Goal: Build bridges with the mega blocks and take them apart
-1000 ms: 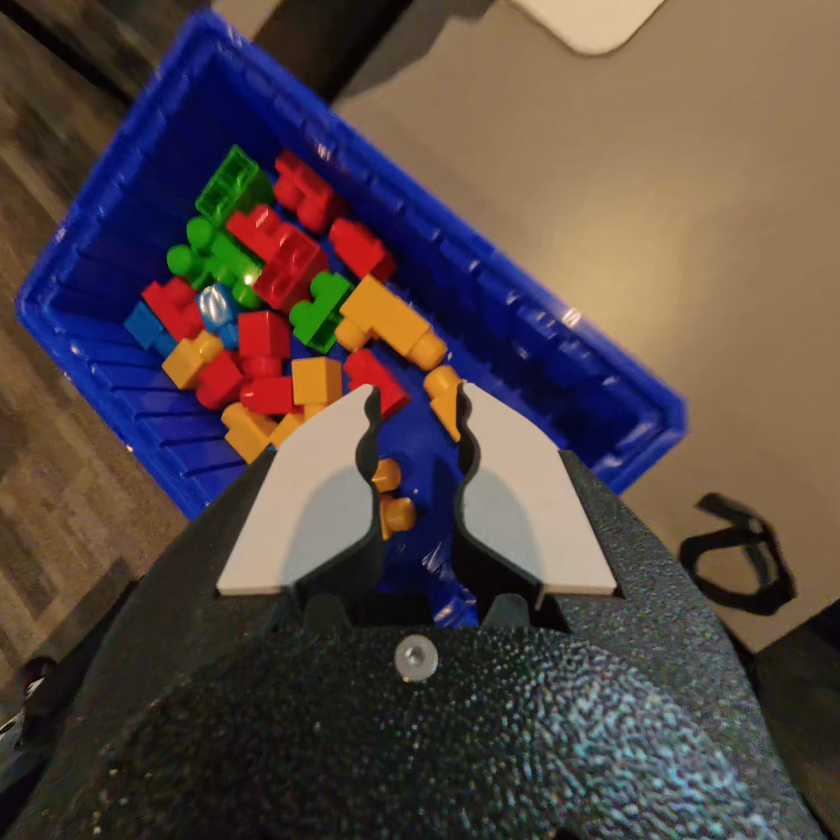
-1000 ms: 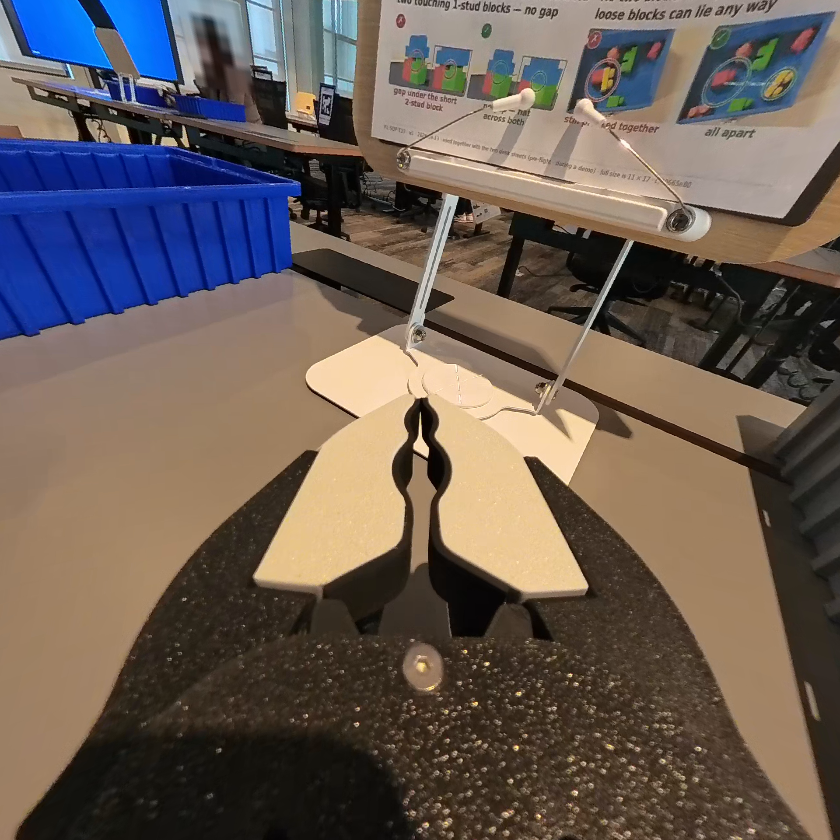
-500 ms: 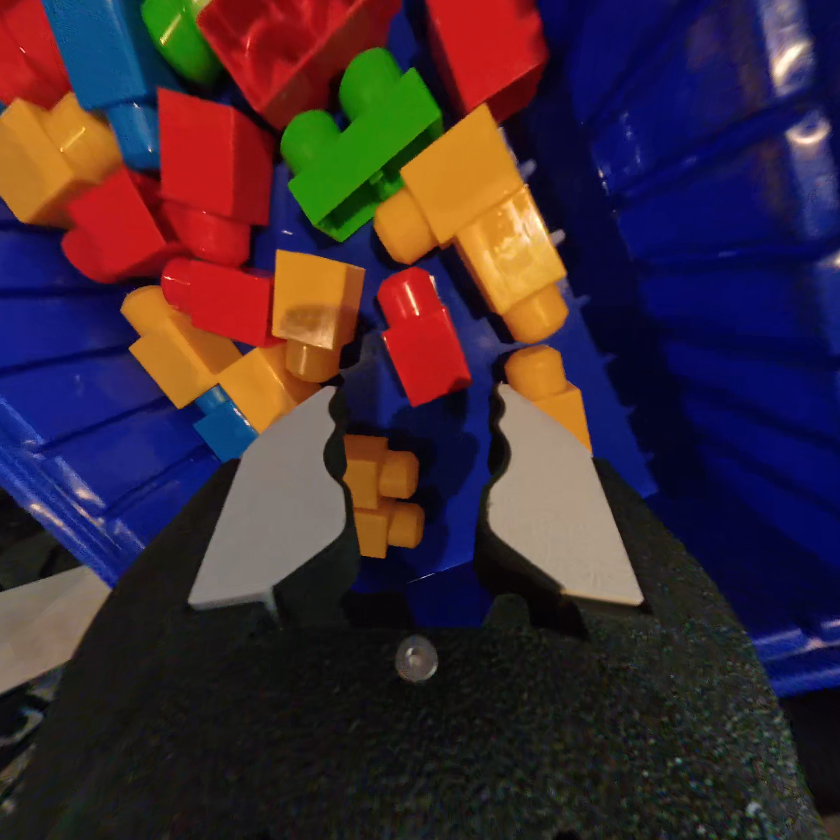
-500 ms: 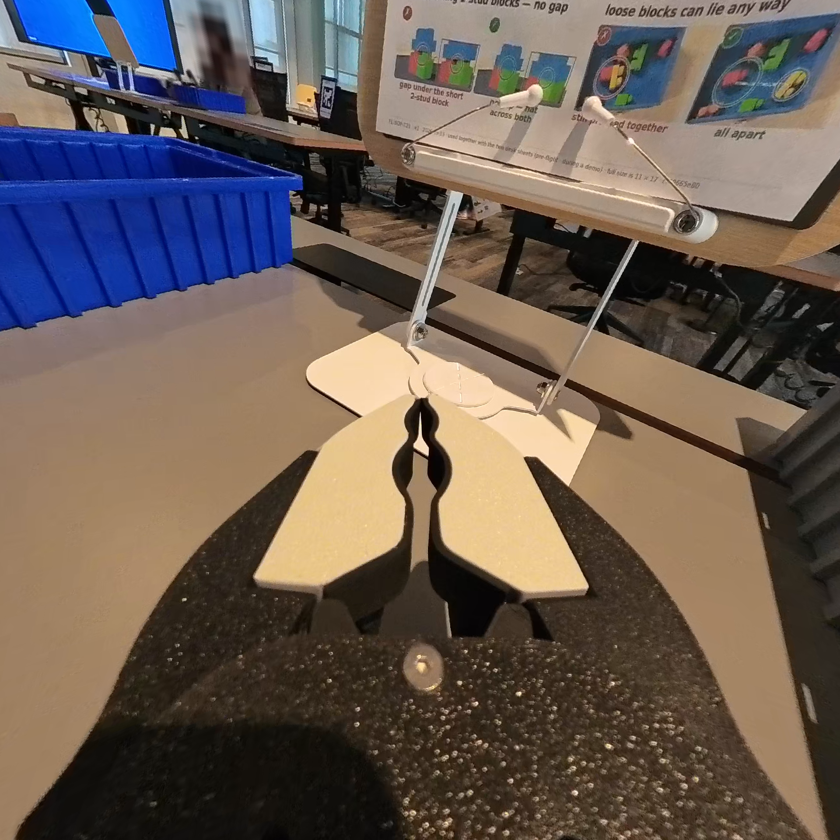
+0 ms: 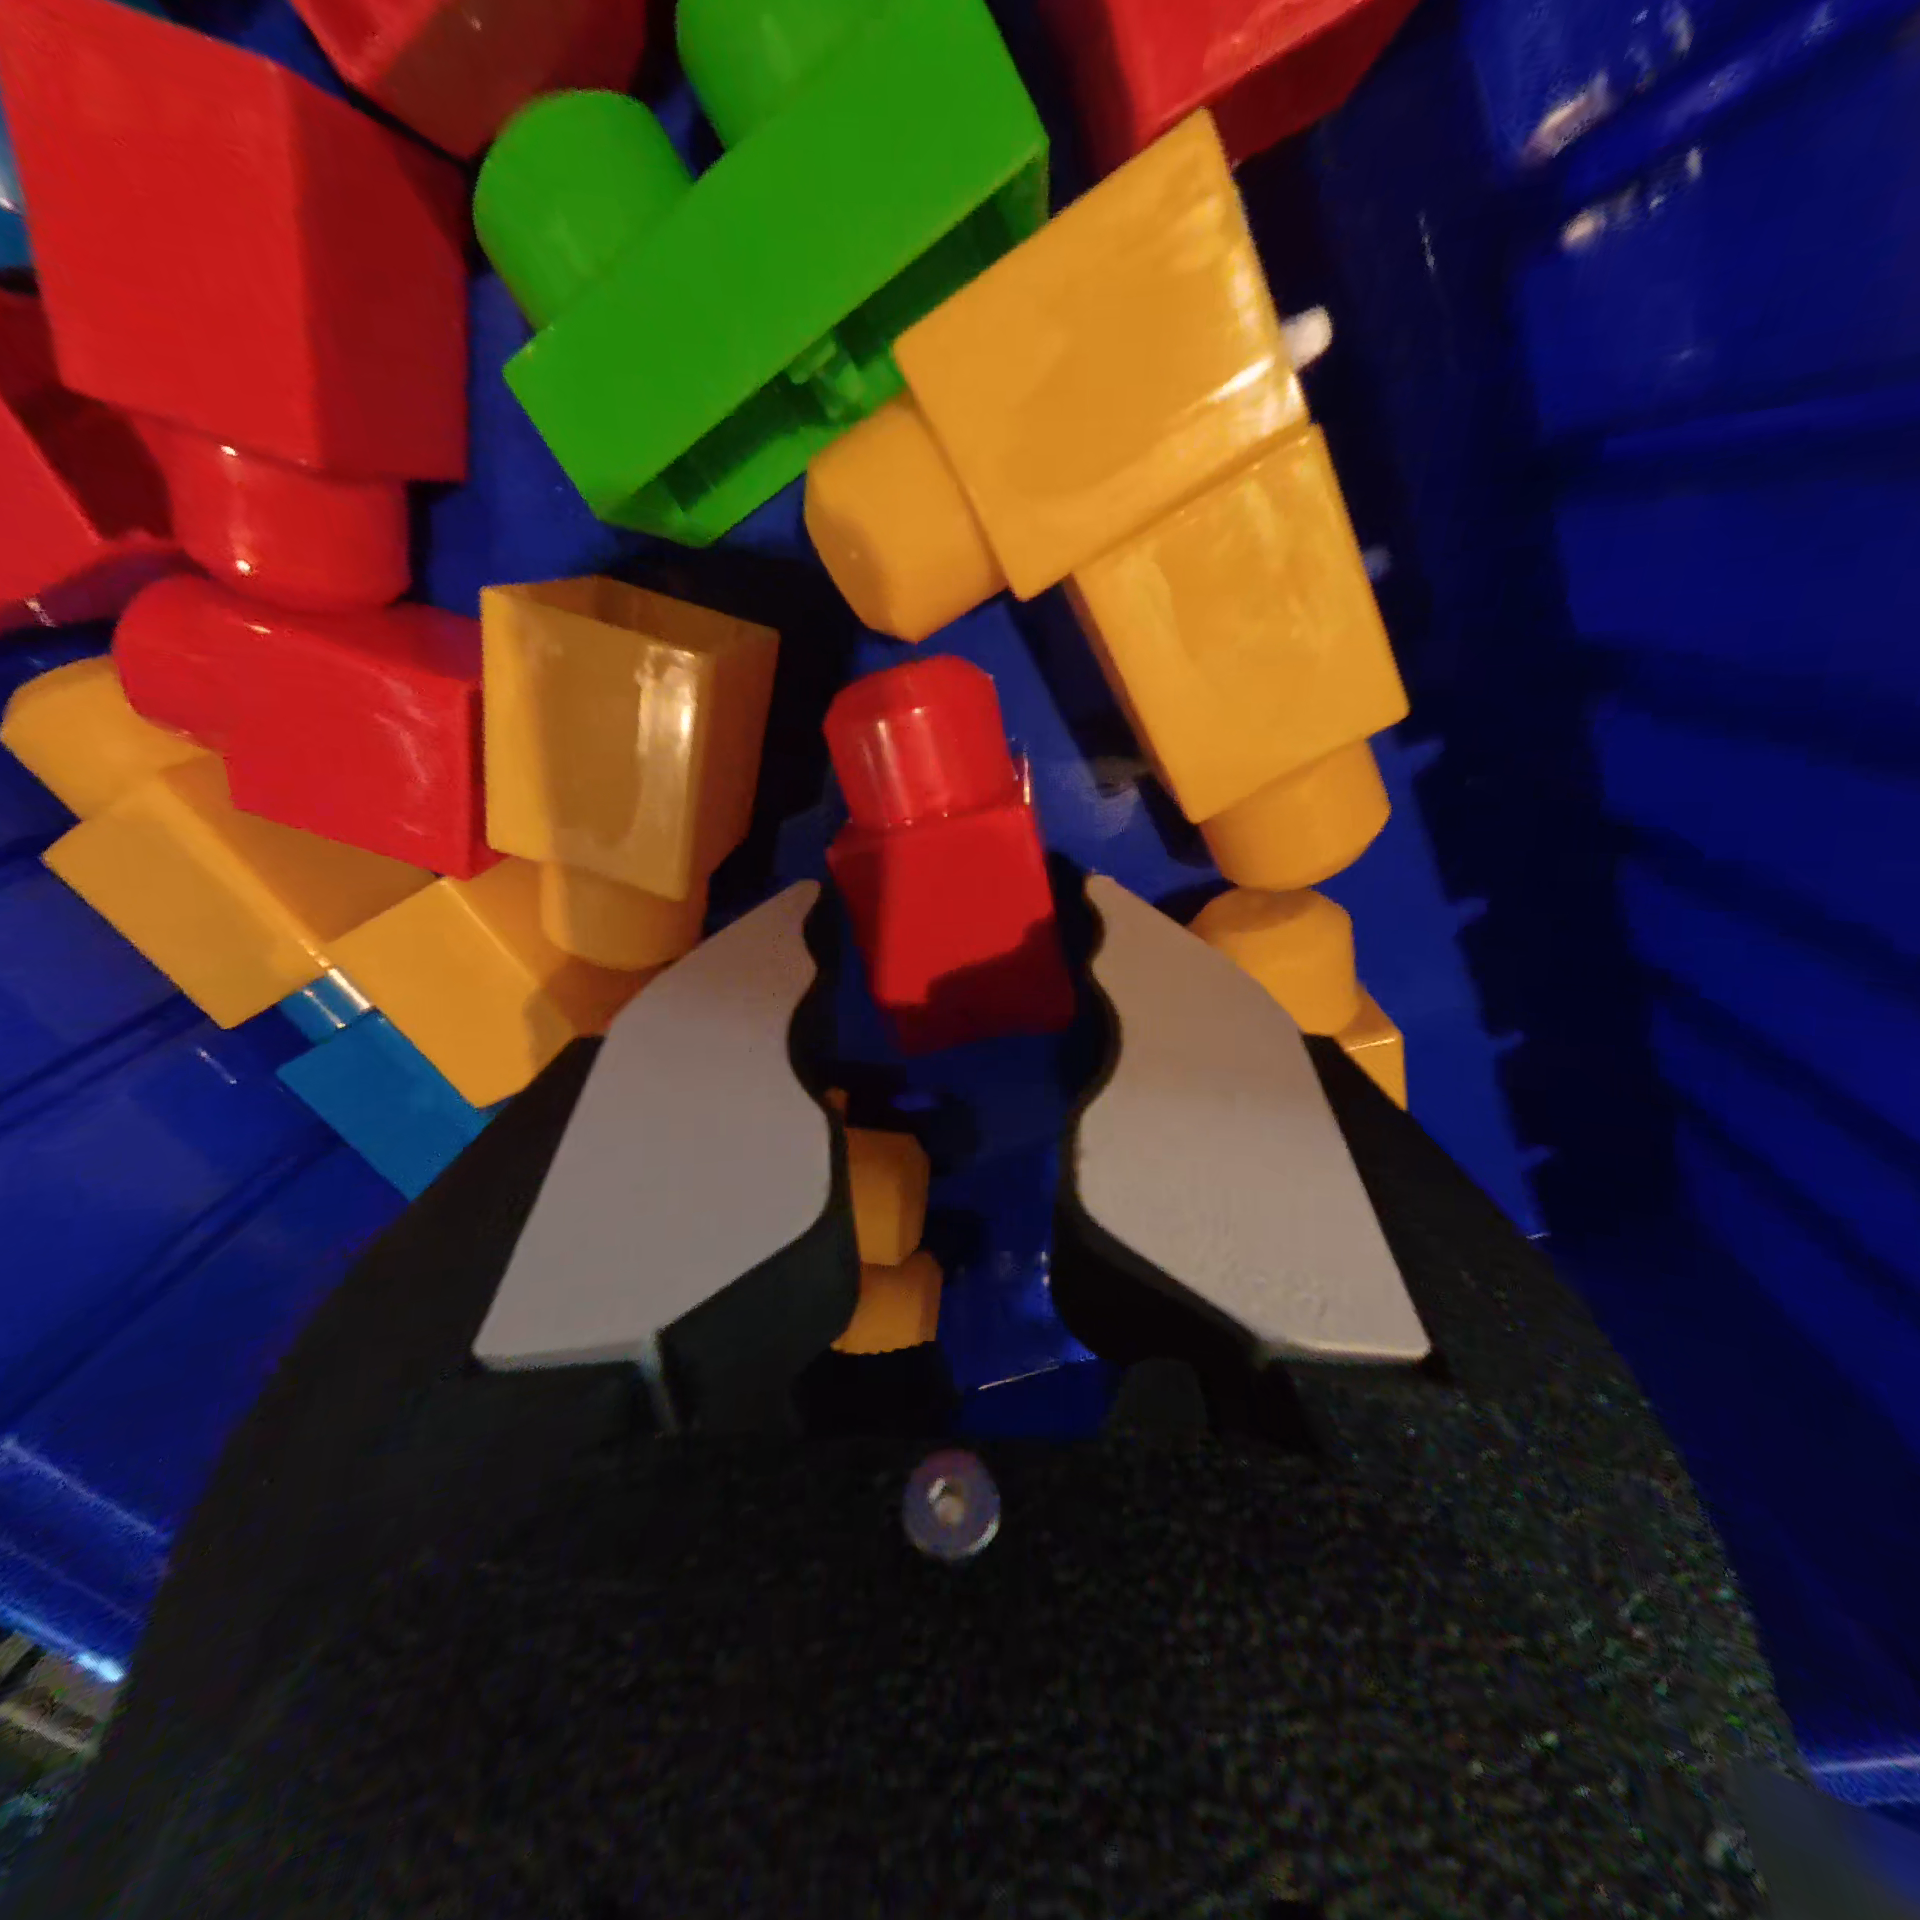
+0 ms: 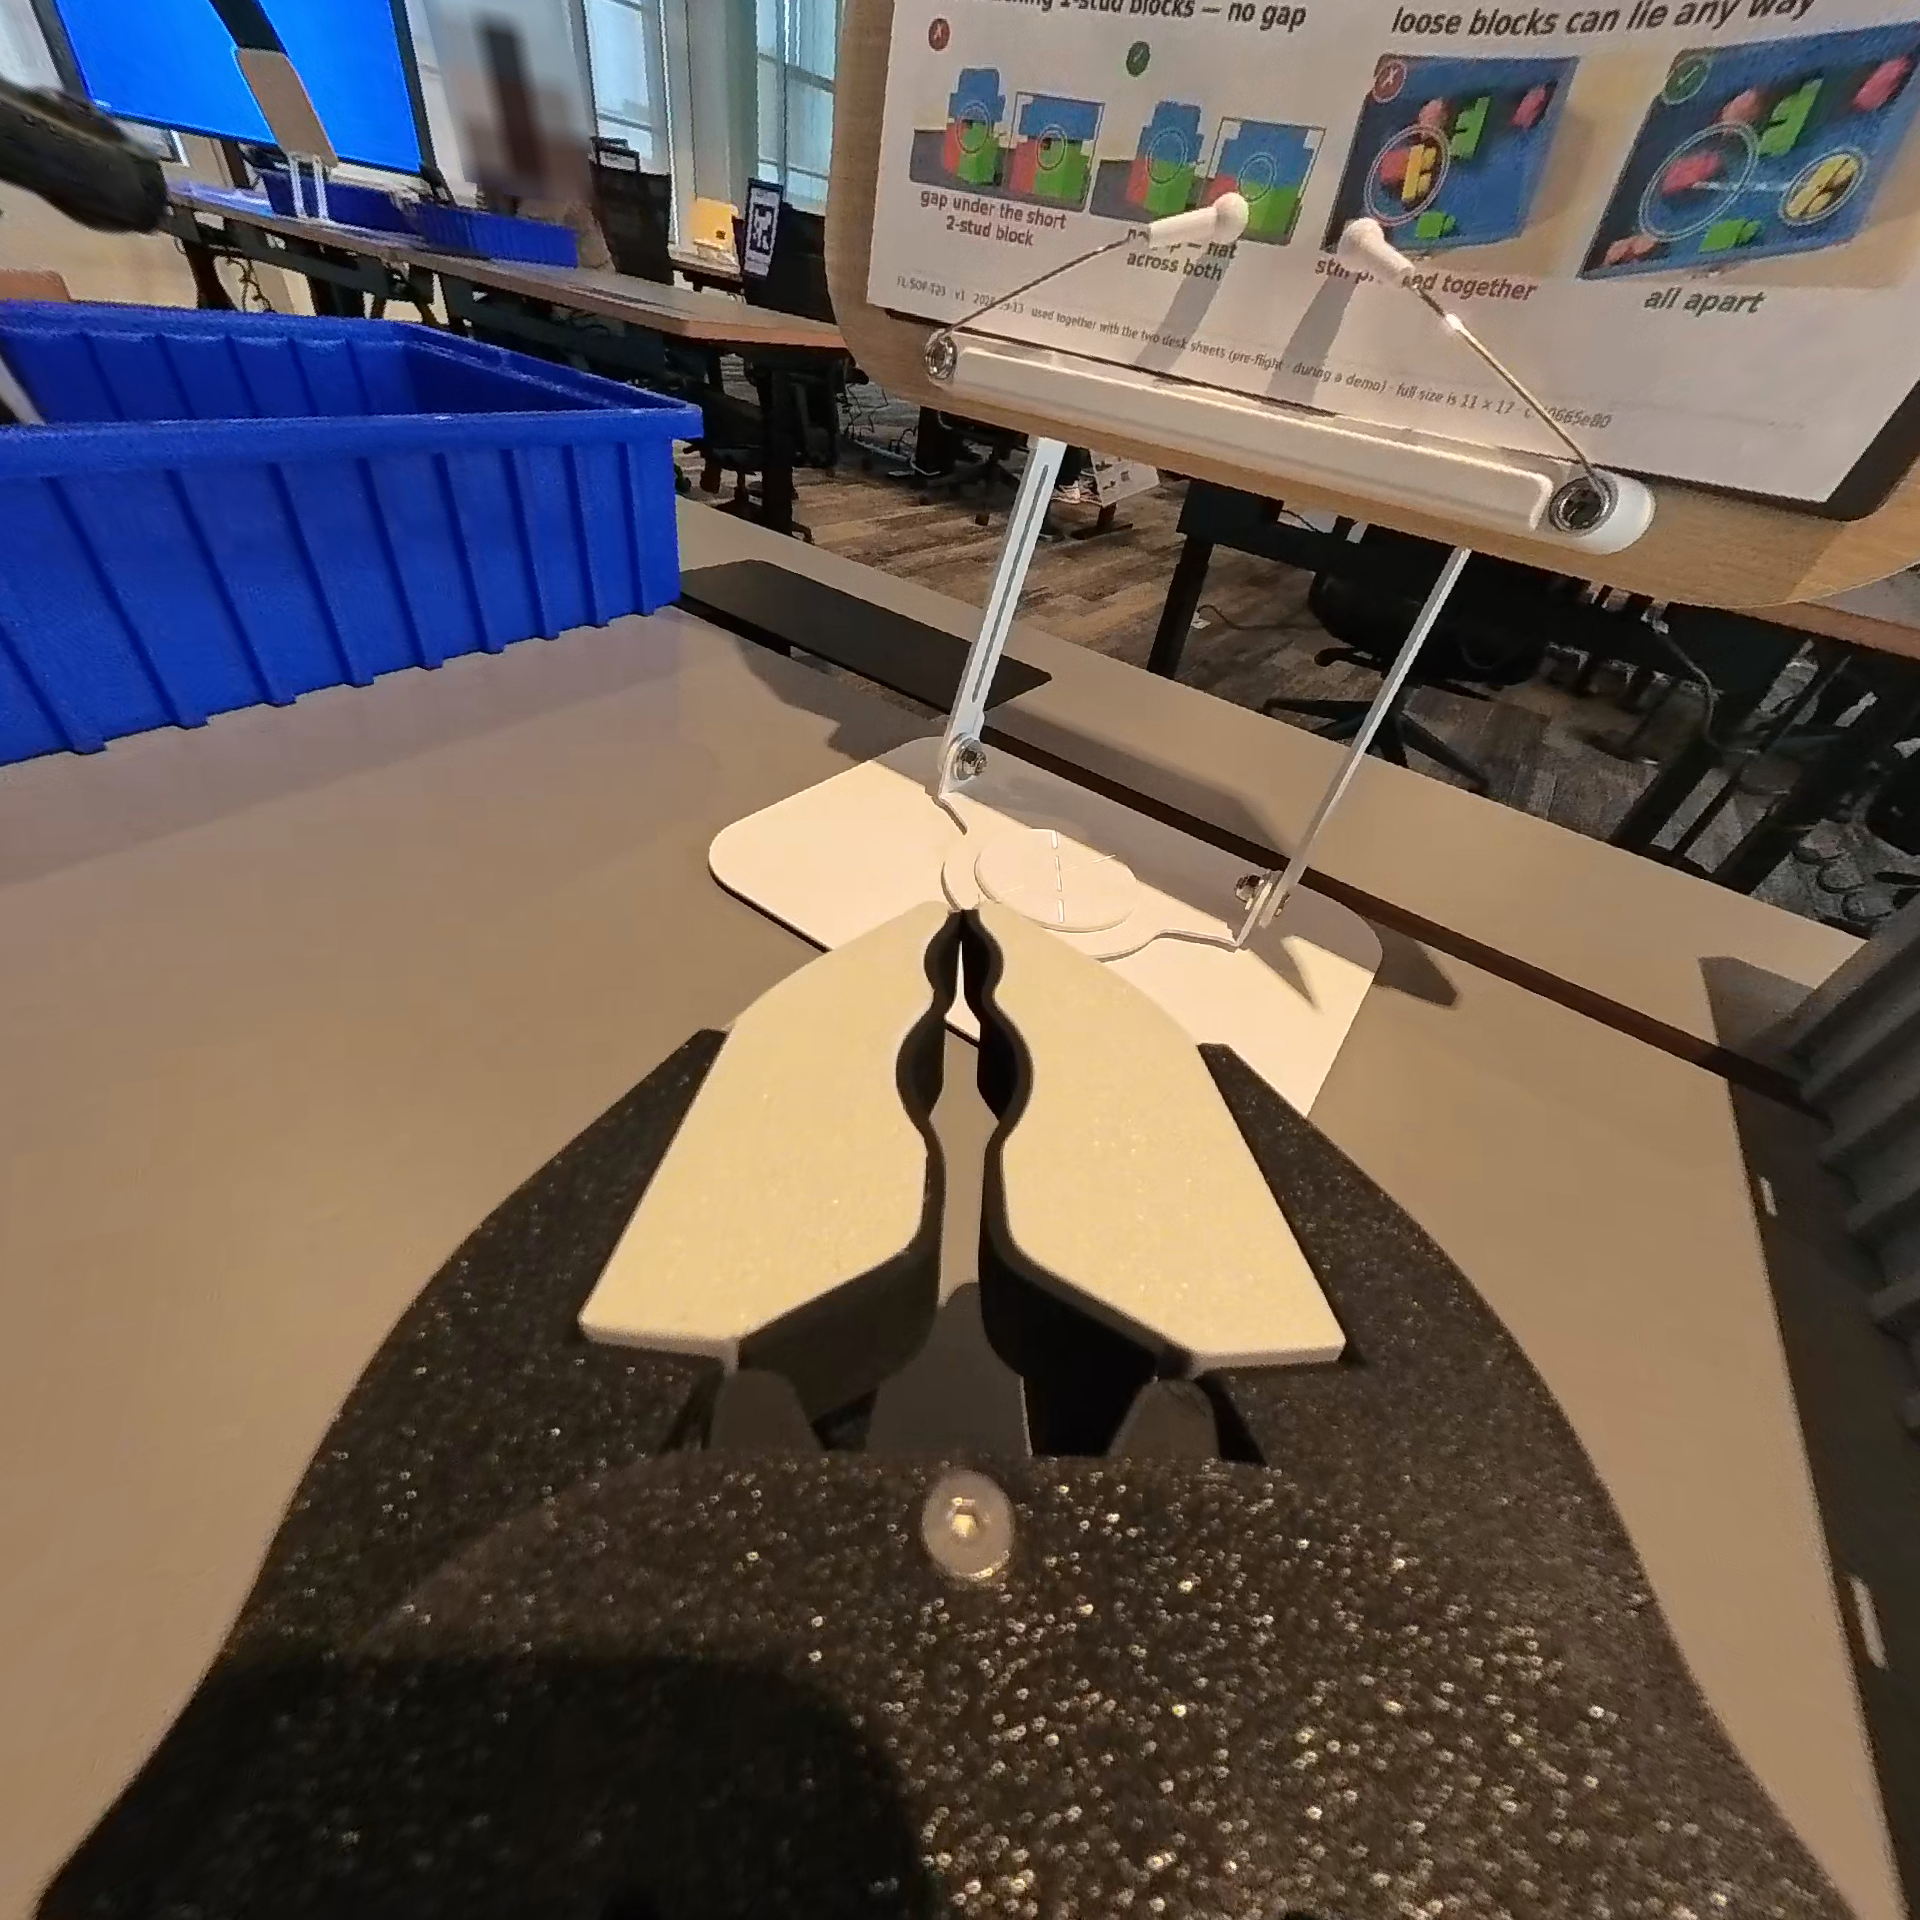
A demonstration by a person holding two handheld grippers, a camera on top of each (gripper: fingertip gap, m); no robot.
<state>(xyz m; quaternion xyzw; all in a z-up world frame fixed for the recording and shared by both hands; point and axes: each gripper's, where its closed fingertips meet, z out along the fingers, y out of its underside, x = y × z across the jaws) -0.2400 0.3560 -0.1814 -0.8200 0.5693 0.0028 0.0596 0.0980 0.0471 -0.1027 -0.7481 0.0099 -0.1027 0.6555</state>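
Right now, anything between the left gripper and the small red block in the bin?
Nothing visible. The red block already sits between the open left gripper fingers; yellow blocks crowd both sides without blocking it.

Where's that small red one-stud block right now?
Left wrist view: the red block sits between the left gripper fingertips, inside the blue bin.

Room, as seen past my work area: grey tabletop [image 6: 436, 935], matte, evenly lit. White stand [image 6: 862, 862] far centre, carrying a wood-edged instruction board [image 6: 1351, 208]. Beyond it: long desks [image 6: 665, 296], dark office chairs [image 6: 1382, 665], patterned carpet floor [image 6: 1558, 748]. Far left: lit blue screen [image 6: 156, 83]. Daylit windows [image 6: 727, 94] behind.
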